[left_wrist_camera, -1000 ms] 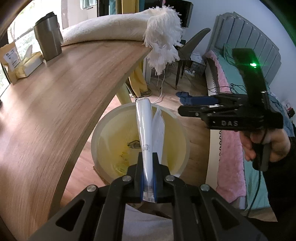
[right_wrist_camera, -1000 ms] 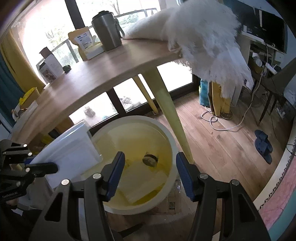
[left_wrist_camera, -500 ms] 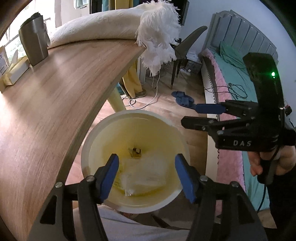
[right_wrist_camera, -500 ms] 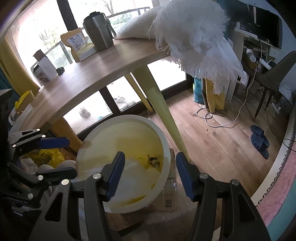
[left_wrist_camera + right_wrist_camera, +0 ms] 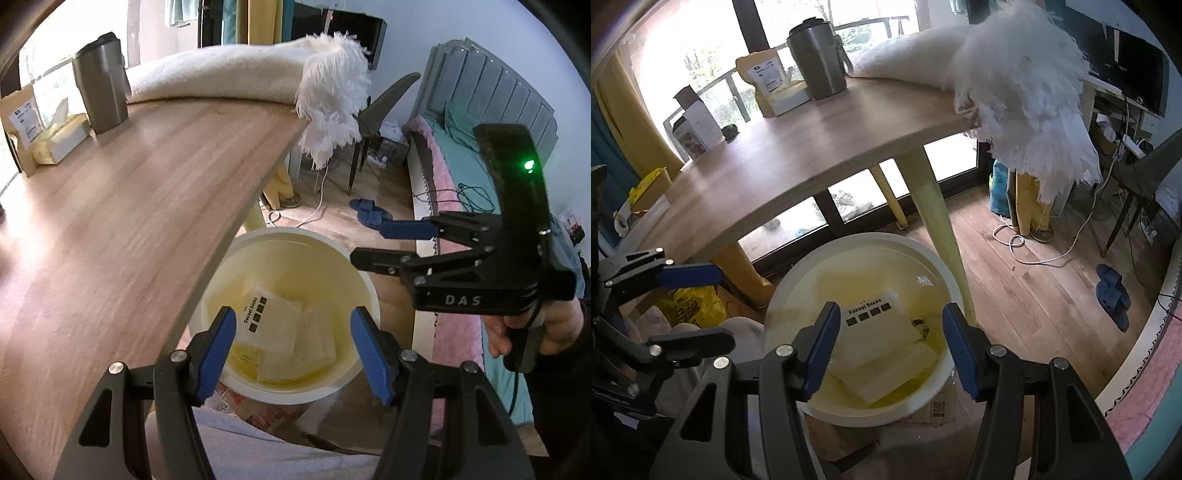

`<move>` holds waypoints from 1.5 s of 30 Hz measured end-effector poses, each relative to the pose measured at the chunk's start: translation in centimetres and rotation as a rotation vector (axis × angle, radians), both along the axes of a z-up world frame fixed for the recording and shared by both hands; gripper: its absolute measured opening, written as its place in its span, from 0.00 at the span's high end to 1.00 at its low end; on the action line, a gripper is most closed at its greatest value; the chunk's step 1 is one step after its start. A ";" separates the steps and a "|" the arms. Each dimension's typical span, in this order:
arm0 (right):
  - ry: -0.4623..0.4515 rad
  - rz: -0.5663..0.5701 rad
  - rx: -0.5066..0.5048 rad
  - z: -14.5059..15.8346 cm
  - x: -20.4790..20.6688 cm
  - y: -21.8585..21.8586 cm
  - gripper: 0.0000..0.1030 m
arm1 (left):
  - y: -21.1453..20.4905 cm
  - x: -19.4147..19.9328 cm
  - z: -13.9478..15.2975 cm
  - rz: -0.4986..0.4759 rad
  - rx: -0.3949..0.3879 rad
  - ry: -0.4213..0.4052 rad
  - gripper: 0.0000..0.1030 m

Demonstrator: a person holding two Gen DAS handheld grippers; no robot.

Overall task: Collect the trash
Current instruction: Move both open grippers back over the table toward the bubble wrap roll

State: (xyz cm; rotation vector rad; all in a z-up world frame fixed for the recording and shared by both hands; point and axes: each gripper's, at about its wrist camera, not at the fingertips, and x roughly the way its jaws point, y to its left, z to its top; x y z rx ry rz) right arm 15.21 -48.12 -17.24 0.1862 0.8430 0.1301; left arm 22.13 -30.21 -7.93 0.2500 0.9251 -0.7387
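Note:
A cream round bin point(image 5: 364, 291) point(image 5: 945, 273) stands on the floor beside the wooden table. Inside it lies a clear plastic sock package point(image 5: 273, 325) point(image 5: 882, 332) with black print, on other flat plastic wrappers. My left gripper point(image 5: 295, 347) is open and empty above the bin's near rim. My right gripper point(image 5: 888, 341) is open and empty over the bin; it also shows in the left wrist view point(image 5: 384, 242), at the bin's right side. The left gripper shows at the left edge of the right wrist view point(image 5: 690, 306).
The wooden table point(image 5: 129, 206) point(image 5: 812, 155) holds a grey tumbler point(image 5: 101, 83), a tissue box point(image 5: 59, 138), a paper pouch point(image 5: 764, 75) and a white fringed blanket point(image 5: 325, 99) hanging over its edge. A yellow table leg point(image 5: 938, 229) stands by the bin. A bed point(image 5: 450, 177), chair and slippers point(image 5: 1113, 291) lie beyond.
One second ago my left gripper was shut on the plastic package above the bin. It opened and the package dropped into the bin, where it now lies flat. Both grippers drew back slightly.

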 end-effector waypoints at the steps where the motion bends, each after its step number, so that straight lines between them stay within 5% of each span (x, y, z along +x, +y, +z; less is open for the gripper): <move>1: -0.003 0.003 -0.002 0.1 0.0 0.2 0.46 | 0.3 -0.2 0.3 0.004 -0.005 -0.008 0.38; 26: -0.059 0.137 -0.086 4.7 0.1 9.9 0.46 | 12.4 -1.9 3.8 0.185 -0.094 -0.092 0.38; 45: -0.082 0.303 -0.149 7.8 2.7 19.8 0.46 | 26.7 -2.7 5.4 0.507 -0.177 -0.159 0.37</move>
